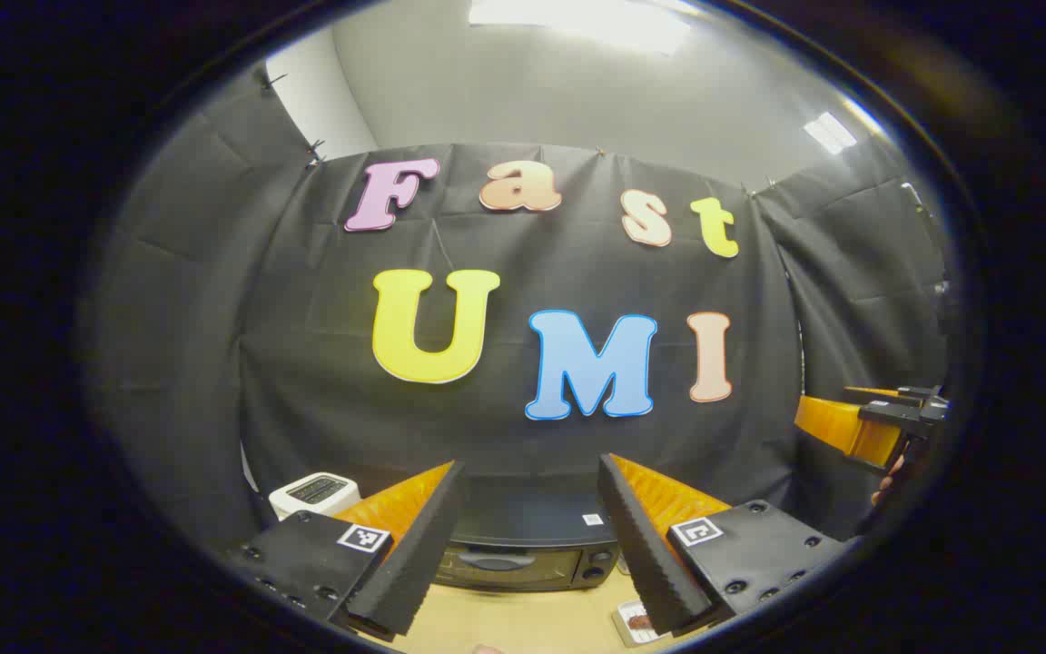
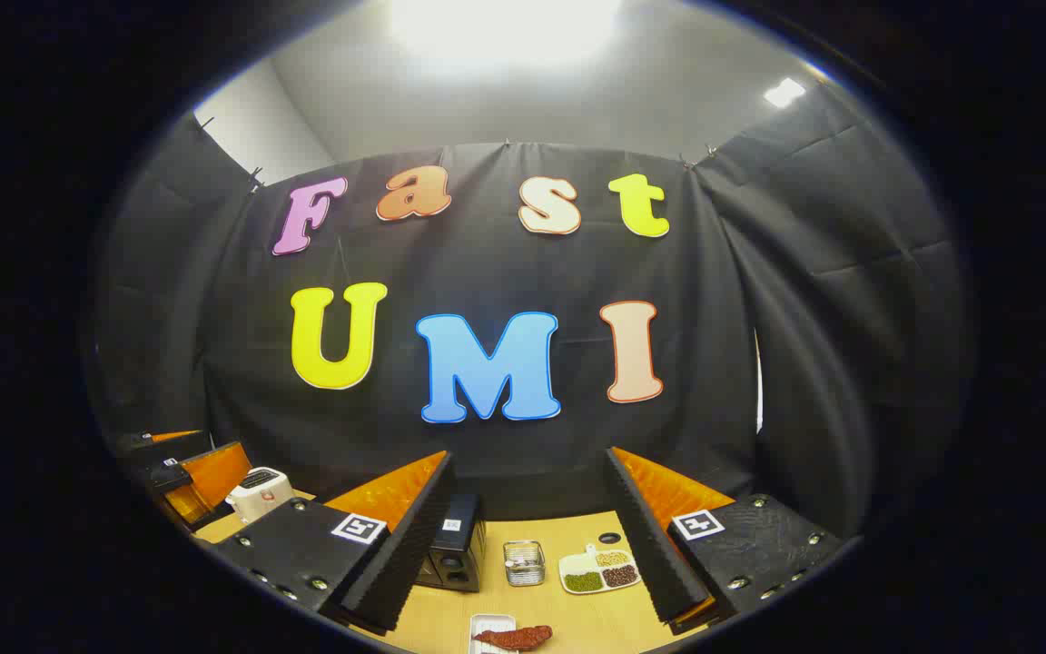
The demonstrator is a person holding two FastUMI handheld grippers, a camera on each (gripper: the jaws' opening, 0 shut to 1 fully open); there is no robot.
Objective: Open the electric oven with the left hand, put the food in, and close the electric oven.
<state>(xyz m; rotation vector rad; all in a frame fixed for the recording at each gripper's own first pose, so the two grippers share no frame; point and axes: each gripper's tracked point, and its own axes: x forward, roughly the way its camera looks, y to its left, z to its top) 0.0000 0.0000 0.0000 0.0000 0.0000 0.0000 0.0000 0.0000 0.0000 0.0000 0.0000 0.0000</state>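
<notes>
Both claws, left (image 1: 530, 545) and right (image 2: 527, 545), gape empty; oven (image 1: 523, 545) door apparently closed, labels unreadable.

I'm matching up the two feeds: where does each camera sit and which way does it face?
Left gripper view: rides the left gripper, facing the electric oven; own open fingers show, the right gripper far right.
Right gripper view: rides the right gripper, facing the table and food; own open fingers show.
Shared: the oven, the white toaster.

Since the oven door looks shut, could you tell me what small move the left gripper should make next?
Probably lower the open left gripper toward the oven's door handle: the door is closed, the fingers are apart above it, and the food still lies on its tray.
</notes>
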